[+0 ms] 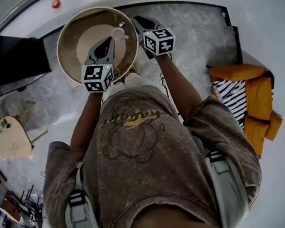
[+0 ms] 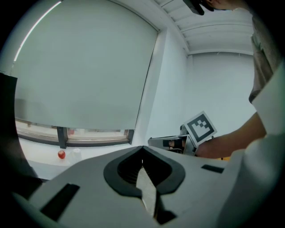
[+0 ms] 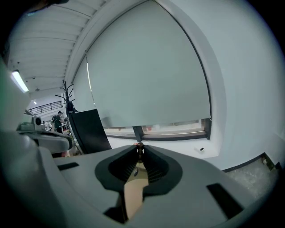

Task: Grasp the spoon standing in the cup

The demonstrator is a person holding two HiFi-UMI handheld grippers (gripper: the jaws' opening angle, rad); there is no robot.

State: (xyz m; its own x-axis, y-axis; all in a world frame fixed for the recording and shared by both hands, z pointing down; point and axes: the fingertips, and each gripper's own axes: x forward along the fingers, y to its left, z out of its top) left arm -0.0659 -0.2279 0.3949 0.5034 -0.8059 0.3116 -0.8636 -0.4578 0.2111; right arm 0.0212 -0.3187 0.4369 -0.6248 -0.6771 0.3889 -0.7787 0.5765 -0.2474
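Note:
In the head view a small white cup [image 1: 118, 34] stands near the far side of a round wooden table [image 1: 73, 47], with a spoon handle [image 1: 122, 24] sticking up out of it. My left gripper [image 1: 107, 41] hovers just left of the cup, jaws together and empty. My right gripper [image 1: 137, 20] hovers just right of the cup, apart from it. In the left gripper view the left gripper [image 2: 142, 149] is shut on nothing, and the right gripper's marker cube [image 2: 200, 127] shows beyond. In the right gripper view the right gripper [image 3: 139, 150] is shut at the tips. Both gripper views face the window wall; neither shows the cup.
A black panel [image 1: 7, 61] stands left of the table, and a small pale stool [image 1: 8, 137] lies lower left. Orange cushions [image 1: 254, 105] and a striped one [image 1: 229, 93] lie on the floor to the right. A red object [image 1: 55, 3] sits on the window sill.

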